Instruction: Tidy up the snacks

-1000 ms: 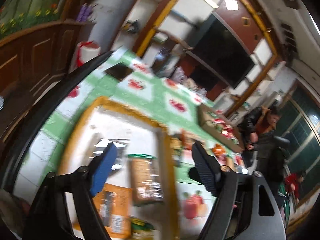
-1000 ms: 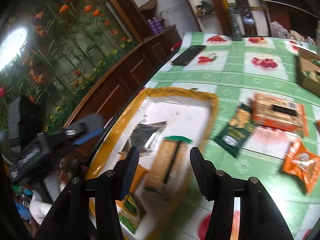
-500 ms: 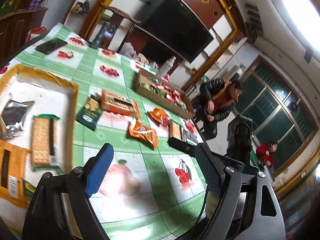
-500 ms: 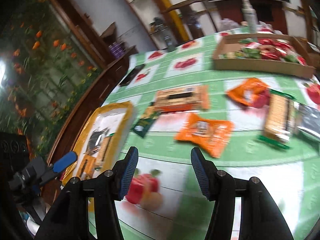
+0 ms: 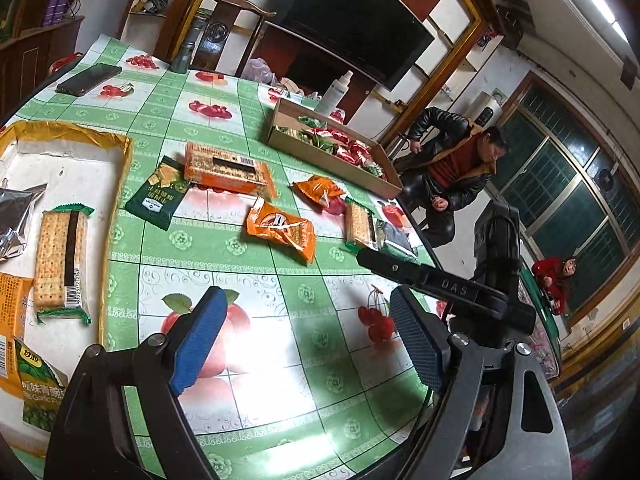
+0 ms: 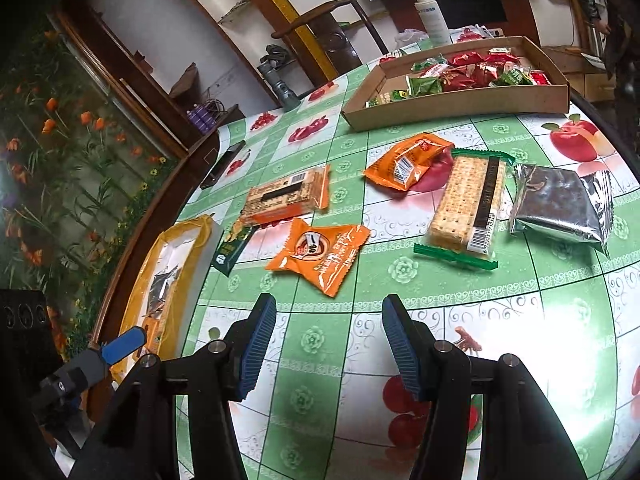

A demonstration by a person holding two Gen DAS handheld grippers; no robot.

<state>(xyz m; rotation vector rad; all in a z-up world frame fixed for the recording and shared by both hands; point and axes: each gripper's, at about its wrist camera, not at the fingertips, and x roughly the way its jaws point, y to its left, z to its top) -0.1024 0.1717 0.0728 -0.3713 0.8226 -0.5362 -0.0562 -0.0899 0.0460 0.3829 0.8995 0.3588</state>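
Loose snacks lie on the green fruit-print table: an orange packet [image 6: 320, 254] nearest my right gripper, another orange packet [image 6: 408, 160], a cracker pack [image 6: 468, 204], a silver packet [image 6: 560, 204], an orange cracker box [image 6: 286, 198] and a dark green packet [image 5: 158, 192]. The yellow-rimmed tray [image 5: 122, 168] at left holds a cracker pack [image 5: 60, 254], a silver packet [image 5: 16, 212] and others. My left gripper [image 5: 304, 340] is open and empty above the table. My right gripper [image 6: 328, 344] is open and empty, just short of the orange packet.
A cardboard box [image 6: 460, 100] of red and green snacks sits at the far side. A phone [image 5: 88, 79] lies at the far left corner. A spray bottle [image 6: 430, 16] and a chair [image 5: 224, 32] stand behind. A seated person [image 5: 452, 168] is at right.
Both grippers swung away from the tray toward the loose snacks in the middle of the table. The cracker pack stays in the tray. Both stay open.
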